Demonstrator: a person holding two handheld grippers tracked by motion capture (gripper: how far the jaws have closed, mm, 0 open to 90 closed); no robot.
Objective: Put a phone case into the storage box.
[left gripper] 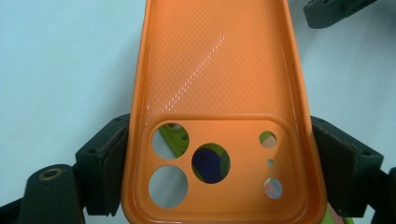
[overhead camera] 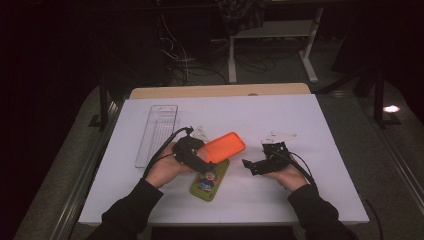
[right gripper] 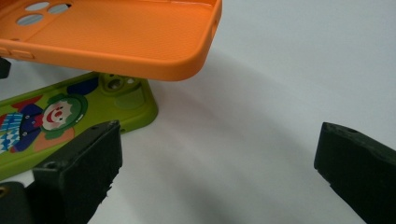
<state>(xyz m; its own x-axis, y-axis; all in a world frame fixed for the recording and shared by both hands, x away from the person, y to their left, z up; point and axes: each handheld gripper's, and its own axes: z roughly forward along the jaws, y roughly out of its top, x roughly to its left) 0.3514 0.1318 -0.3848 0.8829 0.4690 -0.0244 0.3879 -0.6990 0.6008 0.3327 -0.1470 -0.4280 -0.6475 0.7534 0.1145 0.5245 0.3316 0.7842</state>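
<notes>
Near the bench's [overhead camera: 320,200] left edge, a clear tray [overhead camera: 157,134] is lying unused. My left tongs [overhead camera: 204,159] are clamping the orange phone case [overhead camera: 223,147] by its sides at the camera end, lifting it inside-up over the green clown case [overhead camera: 209,180] near the front edge, presumably for stacking. My right tongs [overhead camera: 250,166] are standing apart, empty, facing both cases.

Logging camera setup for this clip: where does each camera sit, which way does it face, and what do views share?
High view: above the person's side, looking forward and down on the table; forearms, hands, left gripper, right gripper.
Left gripper view: along its jaws, clamped on the orange case.
Right gripper view: along its open jaws toward the green case, the orange one above.
All three share both cases.
</notes>
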